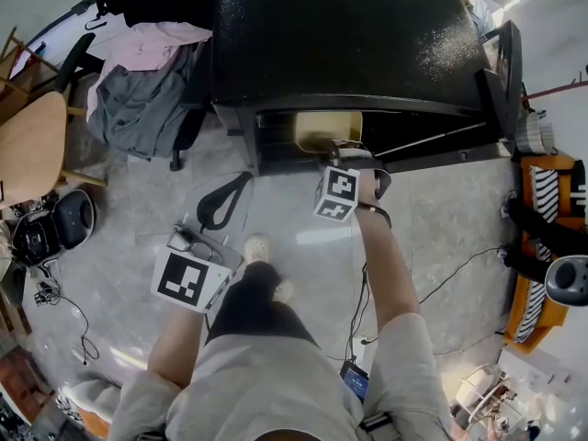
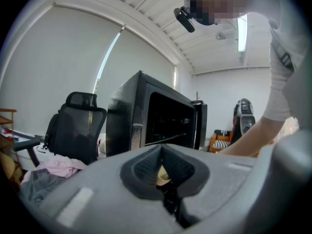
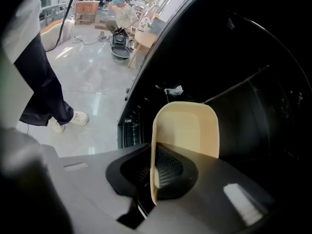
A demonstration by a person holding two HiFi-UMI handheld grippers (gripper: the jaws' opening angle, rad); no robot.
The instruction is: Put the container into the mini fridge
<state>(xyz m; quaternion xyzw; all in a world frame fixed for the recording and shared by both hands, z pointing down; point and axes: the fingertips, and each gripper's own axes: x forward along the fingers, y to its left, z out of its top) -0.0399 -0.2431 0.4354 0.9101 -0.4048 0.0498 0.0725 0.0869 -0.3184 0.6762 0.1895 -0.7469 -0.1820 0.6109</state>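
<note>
container (image 3: 187, 130) in right gripper (image 3: 155, 172); mini fridge (image 3: 253, 57) interior dark

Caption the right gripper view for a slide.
Right gripper, jaws clamped on the wall of a beige container, holds it in the opening of the black mini fridge.

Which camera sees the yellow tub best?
The right gripper view. The container looks big and close there, its wall pinched in the right claw. The head view shows it small, from above. The left gripper view shows only a tiny beige speck, too small to tell.
</note>
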